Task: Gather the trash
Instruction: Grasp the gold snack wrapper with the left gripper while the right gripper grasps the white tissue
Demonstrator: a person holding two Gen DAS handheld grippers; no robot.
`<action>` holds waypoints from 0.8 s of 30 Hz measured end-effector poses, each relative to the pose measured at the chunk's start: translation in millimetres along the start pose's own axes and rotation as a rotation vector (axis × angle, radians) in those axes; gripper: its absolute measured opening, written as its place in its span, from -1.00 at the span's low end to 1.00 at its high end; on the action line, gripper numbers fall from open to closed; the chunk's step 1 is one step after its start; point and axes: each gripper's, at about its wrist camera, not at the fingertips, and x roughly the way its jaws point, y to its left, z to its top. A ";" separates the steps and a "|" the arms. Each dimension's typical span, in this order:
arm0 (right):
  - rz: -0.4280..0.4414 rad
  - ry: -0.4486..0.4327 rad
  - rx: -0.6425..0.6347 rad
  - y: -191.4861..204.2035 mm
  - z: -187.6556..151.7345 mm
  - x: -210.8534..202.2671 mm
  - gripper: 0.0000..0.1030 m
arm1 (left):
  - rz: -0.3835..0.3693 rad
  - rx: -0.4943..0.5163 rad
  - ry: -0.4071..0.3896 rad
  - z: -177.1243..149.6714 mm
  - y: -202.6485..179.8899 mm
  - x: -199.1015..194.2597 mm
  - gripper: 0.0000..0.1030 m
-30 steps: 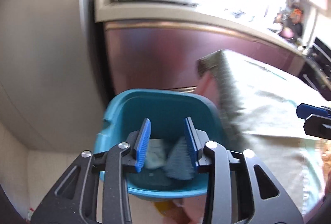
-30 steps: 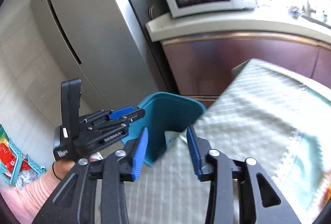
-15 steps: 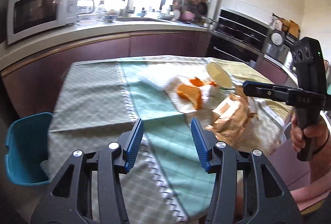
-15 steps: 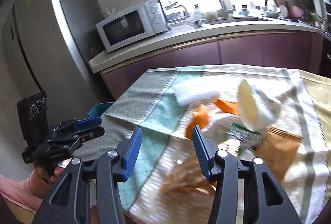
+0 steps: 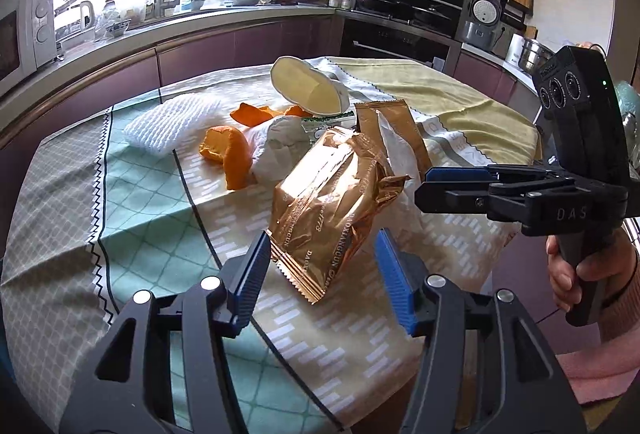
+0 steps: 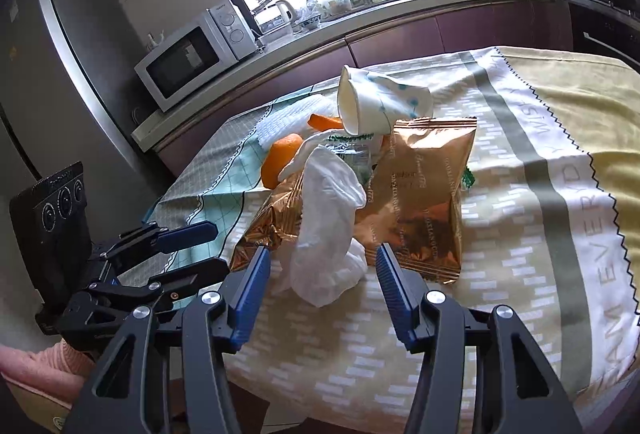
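Observation:
A pile of trash lies on the clothed table (image 5: 140, 218): a crumpled gold snack bag (image 5: 332, 193), a second gold bag (image 6: 424, 193), orange peel (image 5: 226, 151), a white crumpled tissue (image 6: 328, 218), a tipped paper cup (image 5: 308, 89) and a white foam net (image 5: 168, 121). My left gripper (image 5: 322, 274) is open and empty, just before the near gold bag. My right gripper (image 6: 322, 280) is open and empty, its fingers either side of the tissue's near end. Each gripper shows in the other's view: the right one (image 5: 460, 189), the left one (image 6: 188, 250).
A kitchen counter (image 5: 160, 29) with a microwave (image 6: 188, 57), a kettle and a sink tap runs behind the table. An oven and a rice cooker (image 5: 482, 21) stand at the back right. A fridge (image 6: 60, 53) is at the left.
Both grippers have swung away from the teal bin beside the table and now face the trash pile, closer than half a second ago. Both stay open and empty.

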 end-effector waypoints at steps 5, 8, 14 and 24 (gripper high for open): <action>0.016 0.002 0.016 -0.4 -1.1 8.6 0.02 | 0.024 -0.025 0.034 3.2 1.6 17.0 -0.08; 0.024 0.005 0.035 -3.1 -2.0 12.6 0.00 | 0.018 -0.048 0.052 4.7 5.5 25.1 -0.31; 0.037 0.014 0.070 -8.9 -3.1 16.6 -0.42 | -0.015 -0.104 0.064 2.8 17.8 29.7 -0.90; 0.042 -0.014 0.064 -7.2 -0.2 3.7 -0.59 | -0.014 -0.119 -0.005 3.4 22.3 5.6 -0.93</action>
